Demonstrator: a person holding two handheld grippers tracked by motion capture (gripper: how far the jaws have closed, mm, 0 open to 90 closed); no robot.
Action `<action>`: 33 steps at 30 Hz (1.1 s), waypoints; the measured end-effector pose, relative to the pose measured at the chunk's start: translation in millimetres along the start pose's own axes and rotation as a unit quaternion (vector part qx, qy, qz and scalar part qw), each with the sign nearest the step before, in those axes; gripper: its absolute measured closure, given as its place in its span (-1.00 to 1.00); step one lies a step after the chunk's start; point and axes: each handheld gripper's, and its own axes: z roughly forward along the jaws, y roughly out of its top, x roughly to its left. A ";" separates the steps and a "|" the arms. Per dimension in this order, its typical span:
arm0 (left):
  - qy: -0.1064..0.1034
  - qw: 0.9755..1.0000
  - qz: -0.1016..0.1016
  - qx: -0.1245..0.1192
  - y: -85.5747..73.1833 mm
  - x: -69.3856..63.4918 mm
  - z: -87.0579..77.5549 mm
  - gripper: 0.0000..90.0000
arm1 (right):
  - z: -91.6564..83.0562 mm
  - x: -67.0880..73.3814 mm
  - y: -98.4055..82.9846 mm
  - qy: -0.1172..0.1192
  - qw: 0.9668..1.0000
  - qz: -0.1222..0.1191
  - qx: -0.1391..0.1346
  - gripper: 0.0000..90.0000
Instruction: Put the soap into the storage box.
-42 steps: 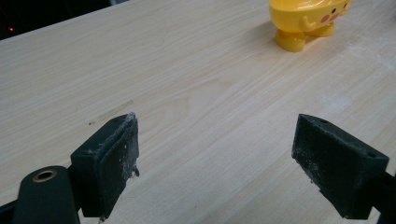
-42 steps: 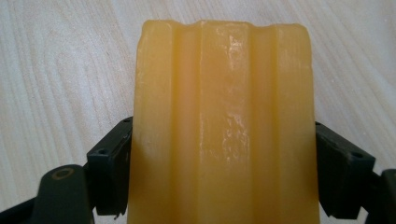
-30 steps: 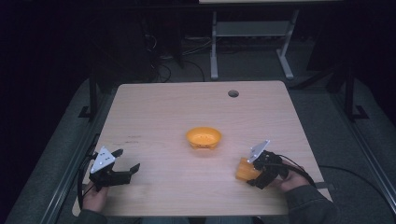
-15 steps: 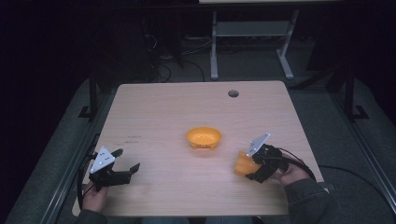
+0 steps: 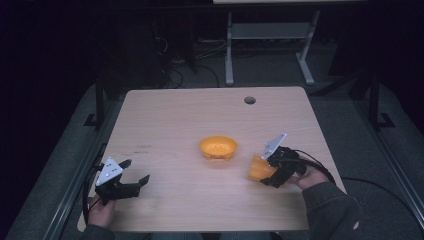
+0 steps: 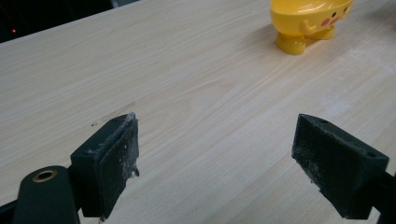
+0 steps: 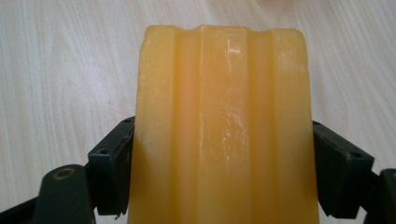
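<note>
A small orange-yellow bowl (image 5: 217, 148) on stubby feet stands at the table's middle; in the left gripper view the bowl (image 6: 308, 21) sits at the top right. To its right, my right gripper (image 5: 265, 172) is shut on a ribbed orange block (image 5: 259, 168), held just above the table. In the right gripper view the ribbed orange block (image 7: 224, 126) sits between both jaws of my right gripper (image 7: 224, 179). My left gripper (image 5: 135, 177) rests near the front left edge, open and holding nothing; in its own view my left gripper (image 6: 219, 163) shows bare wood between its jaws.
The light wooden table (image 5: 170, 120) has a round cable hole (image 5: 249, 100) near its far right edge. A metal stand (image 5: 265, 35) and cables lie on the dark floor beyond the table.
My right gripper, holding the orange block, has shifted slightly left and away from me, toward the bowl. The left gripper has stayed in place.
</note>
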 end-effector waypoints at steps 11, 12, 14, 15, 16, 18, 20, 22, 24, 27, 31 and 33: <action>-0.001 1.000 -0.001 0.000 0.1 -0.2 0.1 -0.68 | -0.5 -9.8 15.8 0.007 1.000 -0.011 -0.016 -0.54; 0.000 1.000 -0.001 -0.001 0.2 -0.2 0.0 -0.68 | -0.6 -10.1 17.7 0.008 1.000 -0.010 -0.015 -0.54; 0.000 1.000 -0.002 -0.002 0.1 0.0 -0.1 -0.68 | -0.1 -12.2 20.5 0.009 1.000 -0.012 -0.020 -0.54; 0.000 1.000 -0.002 -0.003 0.1 0.0 -0.1 -0.68 | 0.0 -13.2 22.0 0.009 1.000 -0.014 -0.021 -0.54; 0.000 1.000 -0.002 -0.003 0.1 0.0 -0.1 -0.68 | 0.0 -13.2 22.0 0.009 1.000 -0.014 -0.021 -0.54; 0.000 1.000 -0.002 -0.003 0.2 0.1 -0.2 -0.68 | 0.1 -14.6 25.2 0.009 1.000 -0.015 -0.019 -0.54; -0.001 1.000 -0.002 -0.001 0.3 0.7 0.0 -0.68 | 0.2 -17.4 29.9 0.009 1.000 -0.018 -0.021 -0.54; -0.001 1.000 -0.001 -0.002 0.3 0.8 -0.1 -0.68 | -0.1 -19.3 32.5 0.010 1.000 -0.017 -0.022 -0.54; 0.000 1.000 -0.001 -0.003 0.4 0.8 -0.5 -0.68 | 0.1 -20.9 33.3 0.012 0.999 -0.018 -0.026 -0.54; -0.001 1.000 -0.001 -0.002 0.4 0.9 -0.5 -0.68 | 1.0 -23.3 37.8 0.014 0.999 -0.020 -0.022 -0.54; 0.000 1.000 -0.002 -0.003 0.5 0.4 -0.1 -0.68 | 1.1 -25.7 40.5 0.015 0.999 -0.024 -0.025 -0.54; 0.000 1.000 -0.001 -0.003 0.5 0.5 -0.4 -0.68 | -0.1 -27.7 43.3 0.015 0.999 -0.021 -0.027 -0.54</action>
